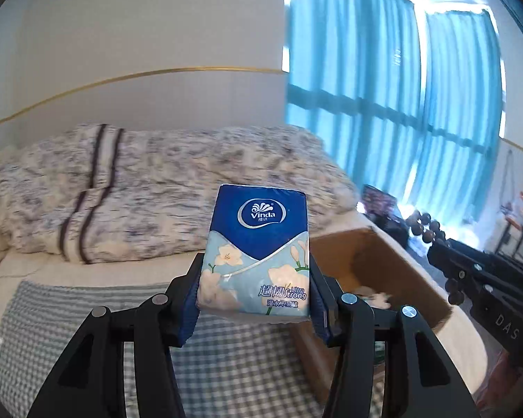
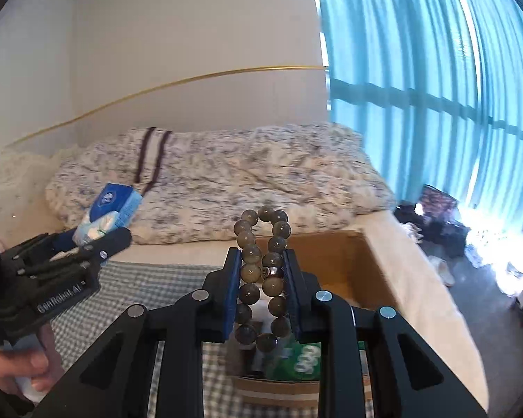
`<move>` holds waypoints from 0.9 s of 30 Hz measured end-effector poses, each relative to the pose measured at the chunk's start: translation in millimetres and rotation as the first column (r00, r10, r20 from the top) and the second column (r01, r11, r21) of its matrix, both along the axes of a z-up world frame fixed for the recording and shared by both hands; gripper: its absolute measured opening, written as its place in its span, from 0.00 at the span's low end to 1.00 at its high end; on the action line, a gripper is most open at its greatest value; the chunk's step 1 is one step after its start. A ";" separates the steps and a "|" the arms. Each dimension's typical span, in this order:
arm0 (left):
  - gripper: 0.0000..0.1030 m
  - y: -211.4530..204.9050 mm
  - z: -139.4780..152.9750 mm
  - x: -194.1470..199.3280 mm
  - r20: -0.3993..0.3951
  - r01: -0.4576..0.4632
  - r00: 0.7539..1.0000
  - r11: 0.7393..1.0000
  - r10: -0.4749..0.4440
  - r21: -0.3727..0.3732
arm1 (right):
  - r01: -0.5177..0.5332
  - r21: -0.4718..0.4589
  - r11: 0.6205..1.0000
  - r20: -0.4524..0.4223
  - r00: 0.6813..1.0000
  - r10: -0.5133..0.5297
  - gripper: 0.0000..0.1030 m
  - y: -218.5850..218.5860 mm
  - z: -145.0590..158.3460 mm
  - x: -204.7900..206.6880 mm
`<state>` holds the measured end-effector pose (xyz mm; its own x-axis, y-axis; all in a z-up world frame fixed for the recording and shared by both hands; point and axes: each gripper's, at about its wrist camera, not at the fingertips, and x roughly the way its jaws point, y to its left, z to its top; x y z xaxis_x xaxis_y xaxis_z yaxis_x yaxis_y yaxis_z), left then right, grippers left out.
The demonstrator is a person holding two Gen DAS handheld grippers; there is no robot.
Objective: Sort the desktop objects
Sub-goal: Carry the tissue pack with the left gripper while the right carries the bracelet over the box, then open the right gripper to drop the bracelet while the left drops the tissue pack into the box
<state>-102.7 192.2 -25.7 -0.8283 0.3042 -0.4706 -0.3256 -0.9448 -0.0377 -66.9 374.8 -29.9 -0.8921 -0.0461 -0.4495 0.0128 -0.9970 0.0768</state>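
Observation:
My left gripper (image 1: 254, 292) is shut on a blue Vinda tissue pack (image 1: 258, 247) with a flower print, held upright above the checked cloth. The same tissue pack (image 2: 110, 210) and left gripper (image 2: 97, 240) show at the left of the right wrist view, with a hand (image 2: 21, 369) on the grip. My right gripper (image 2: 263, 278) is shut on a bracelet of grey-brown beads (image 2: 261, 275), held over the open cardboard box (image 2: 345, 261). From the left wrist view the right gripper (image 1: 436, 247) appears at the right with the beads (image 1: 423, 224) past the box (image 1: 376, 257).
The box holds a green packet (image 2: 301, 358) and some white items (image 1: 373, 294). A grey-white checked cloth (image 1: 87, 310) covers the surface. Behind lie a patterned quilt (image 1: 157, 188) on a bed, a white wall and blue curtains (image 1: 401, 87). Clutter sits on the floor at right (image 2: 432, 216).

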 end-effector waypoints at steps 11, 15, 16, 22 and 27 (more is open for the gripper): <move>0.52 94.3 -44.5 -34.6 0.108 0.116 0.988 0.992 -0.110 -0.058 | 0.051 -0.025 0.998 0.116 0.992 -0.048 0.23 57.5 -49.4 -23.3; 0.66 109.4 -63.5 -50.7 0.175 0.139 0.977 0.987 -0.124 -0.080 | 0.056 -0.020 0.998 0.174 0.983 -0.052 0.33 66.4 -65.9 -40.2; 0.73 111.3 -67.8 -53.7 0.188 0.142 0.974 0.986 -0.124 -0.085 | 0.063 -0.017 0.998 0.174 0.983 -0.059 0.53 69.0 -67.9 -41.5; 0.95 105.1 -69.0 -55.9 0.169 0.129 0.978 0.991 -0.120 -0.043 | 0.121 -0.015 0.993 0.109 0.987 -0.119 0.77 79.2 -61.8 -31.7; 0.99 88.9 -53.8 -48.3 0.116 0.095 0.989 0.995 -0.090 -0.038 | 0.151 -0.036 0.988 0.091 0.985 -0.148 0.77 81.0 -53.9 -22.9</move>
<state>-151.0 281.1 -79.5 -0.7375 0.3545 -0.5748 -0.4075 -0.9124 -0.0399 -89.7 455.8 -83.9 -0.8477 0.0639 -0.5267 -0.1448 -0.9829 0.1137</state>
